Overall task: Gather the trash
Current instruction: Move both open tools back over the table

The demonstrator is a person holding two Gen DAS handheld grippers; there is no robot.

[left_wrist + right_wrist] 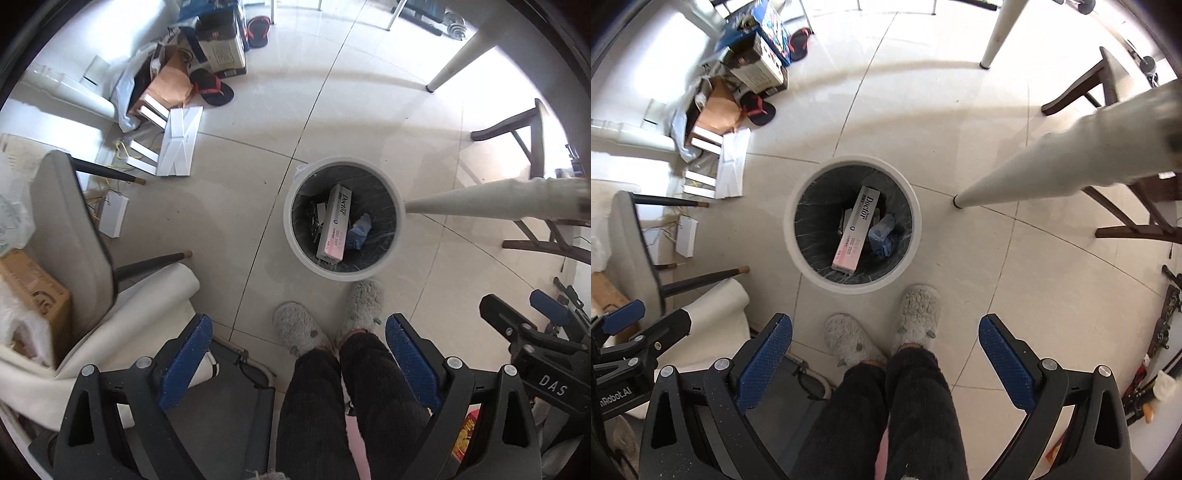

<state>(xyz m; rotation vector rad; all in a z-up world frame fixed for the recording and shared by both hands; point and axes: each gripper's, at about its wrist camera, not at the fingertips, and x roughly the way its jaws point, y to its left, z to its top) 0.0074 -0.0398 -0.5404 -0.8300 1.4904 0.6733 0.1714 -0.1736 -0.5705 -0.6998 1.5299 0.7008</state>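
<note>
A round white trash bin [395, 192] with a dark liner stands on the tiled floor; it also shows in the right wrist view [916, 221]. Inside lie a pink-and-white "Doctor" box [334, 225] [857, 230] and a crumpled blue piece [360, 230] [884, 236]. My left gripper [299, 362] is open and empty, held high above the floor on the near side of the bin. My right gripper [886, 362] is open and empty too, beside it. The right gripper shows at the right edge of the left wrist view [524, 317].
The person's grey slippers [299, 328] [916, 314] stand just before the bin. A pile of boxes, paper and sandals [177, 88] lies far left. A grey chair [70, 236] is on the left. White table legs [1034, 173] and a dark wooden chair [532, 147] are on the right.
</note>
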